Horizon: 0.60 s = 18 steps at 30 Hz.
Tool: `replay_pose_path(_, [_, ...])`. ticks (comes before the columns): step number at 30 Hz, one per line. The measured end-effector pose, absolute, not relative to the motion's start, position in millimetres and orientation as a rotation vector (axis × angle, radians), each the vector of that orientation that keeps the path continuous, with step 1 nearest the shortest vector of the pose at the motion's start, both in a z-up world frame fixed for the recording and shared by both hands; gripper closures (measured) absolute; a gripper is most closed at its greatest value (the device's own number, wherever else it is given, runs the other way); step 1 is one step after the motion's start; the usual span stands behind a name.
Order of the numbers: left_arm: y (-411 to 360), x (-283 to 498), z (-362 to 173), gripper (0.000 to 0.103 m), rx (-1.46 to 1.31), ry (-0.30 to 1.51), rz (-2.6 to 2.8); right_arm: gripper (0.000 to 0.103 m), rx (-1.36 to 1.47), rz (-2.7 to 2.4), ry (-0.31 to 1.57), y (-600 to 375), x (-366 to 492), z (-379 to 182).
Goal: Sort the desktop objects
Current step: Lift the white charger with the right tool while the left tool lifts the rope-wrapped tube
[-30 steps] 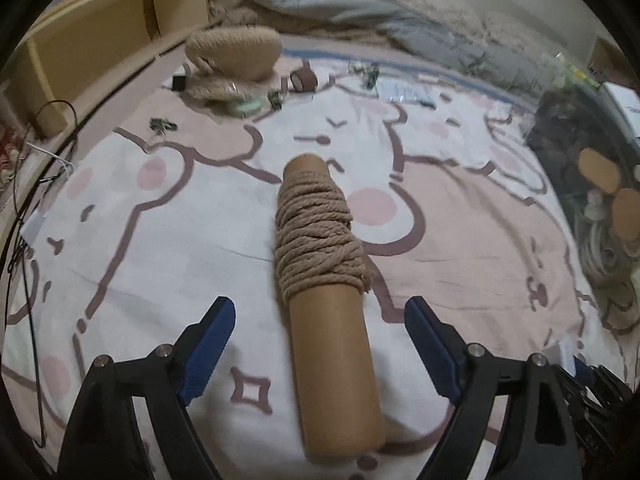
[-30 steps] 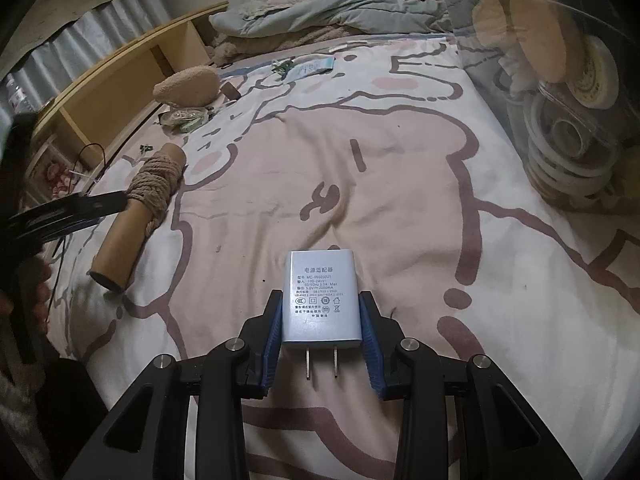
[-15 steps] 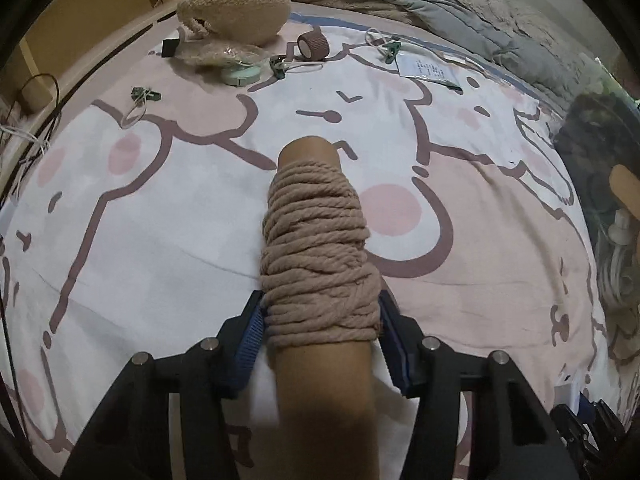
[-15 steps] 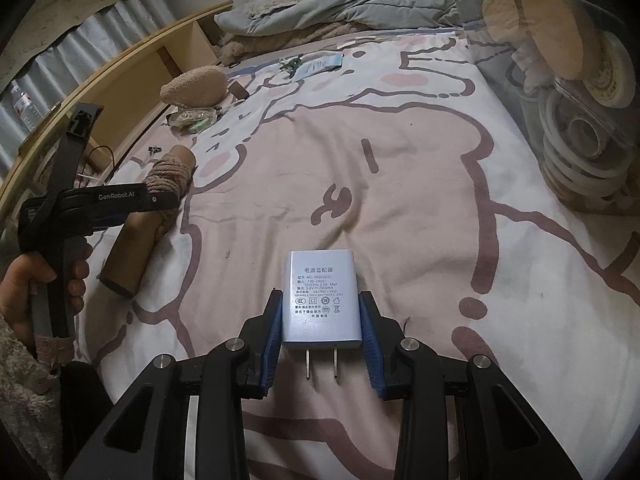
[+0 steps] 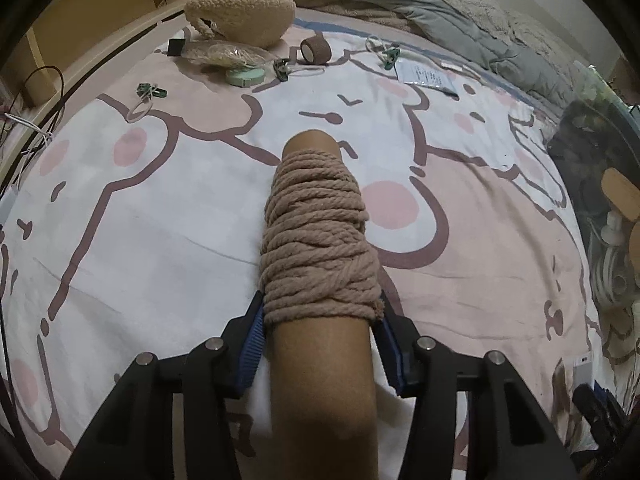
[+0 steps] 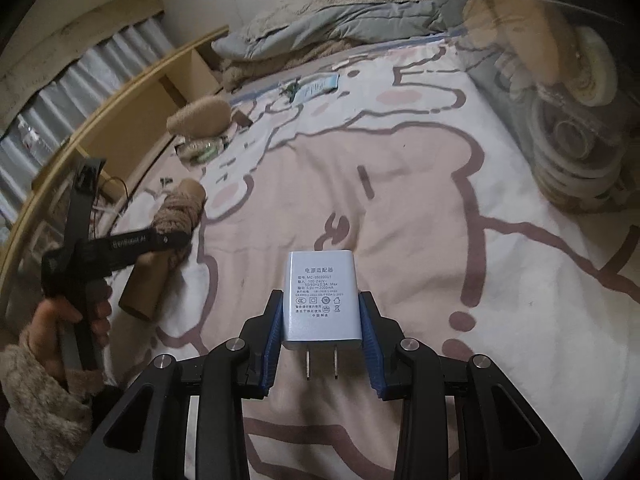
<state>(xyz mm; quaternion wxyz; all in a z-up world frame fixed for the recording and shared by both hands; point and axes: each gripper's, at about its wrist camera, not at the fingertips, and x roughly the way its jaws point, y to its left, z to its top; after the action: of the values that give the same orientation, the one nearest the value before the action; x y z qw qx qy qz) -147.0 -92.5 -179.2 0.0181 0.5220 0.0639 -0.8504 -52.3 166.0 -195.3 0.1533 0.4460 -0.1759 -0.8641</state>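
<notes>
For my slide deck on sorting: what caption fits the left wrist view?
Left gripper closing on a rope-wound cardboard tube above a cartoon-print bedsheet.

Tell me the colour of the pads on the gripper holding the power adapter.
Blue, ribbed pads; clearest in the right wrist view, either side of the white adapter.

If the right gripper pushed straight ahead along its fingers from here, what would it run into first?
The right gripper, shut on the charger, points down at the bedsheet. Nothing else lies in that line, so the charger would likely meet bare sheet first. Depth is hard to judge through the fisheye.
</notes>
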Motion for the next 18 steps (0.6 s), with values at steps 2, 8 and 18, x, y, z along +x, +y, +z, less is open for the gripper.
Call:
replay_pose_path(2, [-93.3, -142.3, -175.0, 0.053, 1.61, 0.212, -2.658, 0.066, 1.278, -2.478, -0.518, 167.5, -52.9, -194.8])
replay_pose_path(8, [-92.0, -126.5, -156.0, 0.053, 1.571, 0.256, -2.72, 0.067, 1.24, -2.478, -0.517, 168.4, -49.4, -187.7])
replay_pose_path(18, [-82.6, -100.0, -127.4, 0.053, 1.517, 0.311, -2.819, 0.067, 1.21, -2.486, -0.534, 172.5, -46.0, -181.4])
